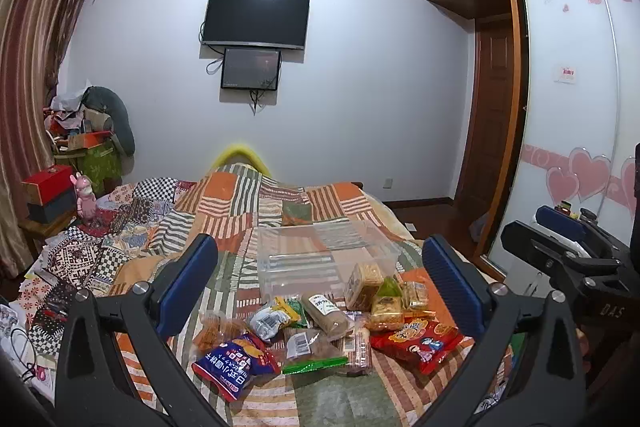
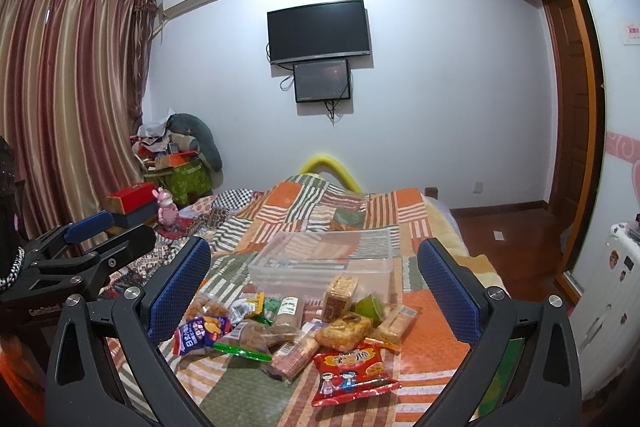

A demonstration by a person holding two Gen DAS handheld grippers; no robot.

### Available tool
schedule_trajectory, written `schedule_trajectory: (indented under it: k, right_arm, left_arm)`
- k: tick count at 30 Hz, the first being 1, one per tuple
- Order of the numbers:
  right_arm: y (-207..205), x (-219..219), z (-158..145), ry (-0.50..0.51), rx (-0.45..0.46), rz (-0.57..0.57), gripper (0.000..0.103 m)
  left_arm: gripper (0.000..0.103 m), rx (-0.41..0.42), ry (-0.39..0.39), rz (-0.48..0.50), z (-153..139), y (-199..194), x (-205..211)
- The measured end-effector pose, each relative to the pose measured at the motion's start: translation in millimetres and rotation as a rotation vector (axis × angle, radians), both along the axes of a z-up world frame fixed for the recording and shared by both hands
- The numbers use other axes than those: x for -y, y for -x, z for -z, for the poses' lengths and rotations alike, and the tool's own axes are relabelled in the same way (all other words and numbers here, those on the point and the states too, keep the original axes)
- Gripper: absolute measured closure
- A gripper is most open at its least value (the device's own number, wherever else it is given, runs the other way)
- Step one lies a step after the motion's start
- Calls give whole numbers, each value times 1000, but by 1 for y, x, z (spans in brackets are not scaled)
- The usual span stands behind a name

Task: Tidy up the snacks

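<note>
A: Where do the tongs stand?

B: Both sets are spread wide and hold nothing. The left gripper (image 1: 320,291) and the right gripper (image 2: 314,291) hover side by side above the patchwork bedspread (image 1: 240,203).

A: And the snacks?

B: Heaped just ahead of both, framed between the blue pads (image 2: 182,289) — the red bag (image 2: 354,373) lies nearest the right tongs, the blue bag (image 1: 234,361) nearest the left.

A: The box?

B: The clear plastic bin (image 1: 320,259) sits just beyond the heap, its near wall touching a biscuit pack (image 2: 340,293) — nothing visible inside it.
</note>
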State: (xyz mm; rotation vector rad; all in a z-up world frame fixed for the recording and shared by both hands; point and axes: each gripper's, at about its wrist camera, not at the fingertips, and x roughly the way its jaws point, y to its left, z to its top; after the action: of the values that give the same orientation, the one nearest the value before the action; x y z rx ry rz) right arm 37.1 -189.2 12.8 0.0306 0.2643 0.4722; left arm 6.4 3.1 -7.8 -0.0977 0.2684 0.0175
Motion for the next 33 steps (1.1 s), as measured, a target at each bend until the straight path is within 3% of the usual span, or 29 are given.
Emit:
schedule_trajectory:
  k: [9,14,18,33]
  right_arm:
    - [-14,1,14,13,-70,-21,6]
    - [-25,4,26,29,-130,-28,12]
    - [-35,8,41,46,-194,-19,16]
    - [-71,6,104,164,-438,-25,16]
  left_arm:
    - [15,-86,2,3,15,-15,-24]
    - [23,-181,-47,-21,34,-28,-45]
    - [28,-272,-25,-21,55,-39,-67]
    - [29,-566,31,-4,152,-84,-103]
